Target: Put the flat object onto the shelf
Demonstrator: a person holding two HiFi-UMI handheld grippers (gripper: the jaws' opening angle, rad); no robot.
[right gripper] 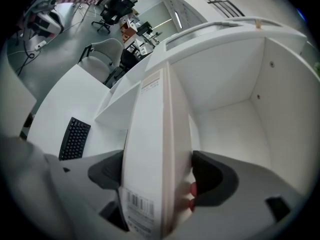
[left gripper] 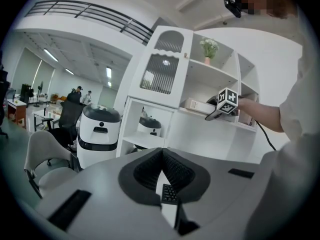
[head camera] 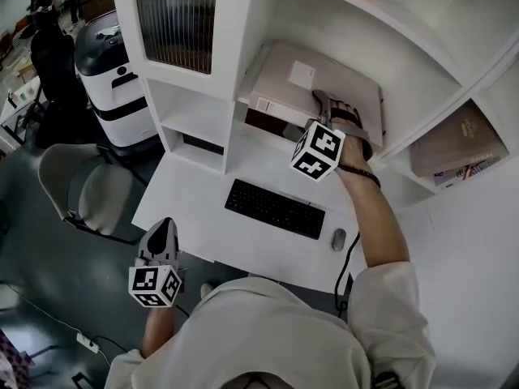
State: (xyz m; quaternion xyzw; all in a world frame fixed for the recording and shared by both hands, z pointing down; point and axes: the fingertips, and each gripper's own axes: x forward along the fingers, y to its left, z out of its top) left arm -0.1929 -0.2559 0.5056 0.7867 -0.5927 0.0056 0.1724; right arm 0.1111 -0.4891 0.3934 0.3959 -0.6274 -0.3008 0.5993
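Observation:
The flat object is a wide, thin pale pink box (head camera: 308, 87) with a white label. It lies on the white shelf (head camera: 357, 63) above the desk, its front edge sticking out. My right gripper (head camera: 334, 108) reaches over the box's near right part. In the right gripper view the box (right gripper: 150, 134) stands edge-on between the jaws of the right gripper (right gripper: 157, 169). They are spread wide, with a thin gap at the right pad (right gripper: 210, 176). My left gripper (head camera: 165, 229) hangs low at the desk's front left corner. It is shut (left gripper: 162, 156) and holds nothing.
A black keyboard (head camera: 274, 208) and a mouse (head camera: 338, 239) lie on the white desk below the shelf. Brown books (head camera: 458, 144) fill the compartment to the right. A white-and-black machine (head camera: 113, 79) and a grey chair (head camera: 85, 189) stand left of the desk.

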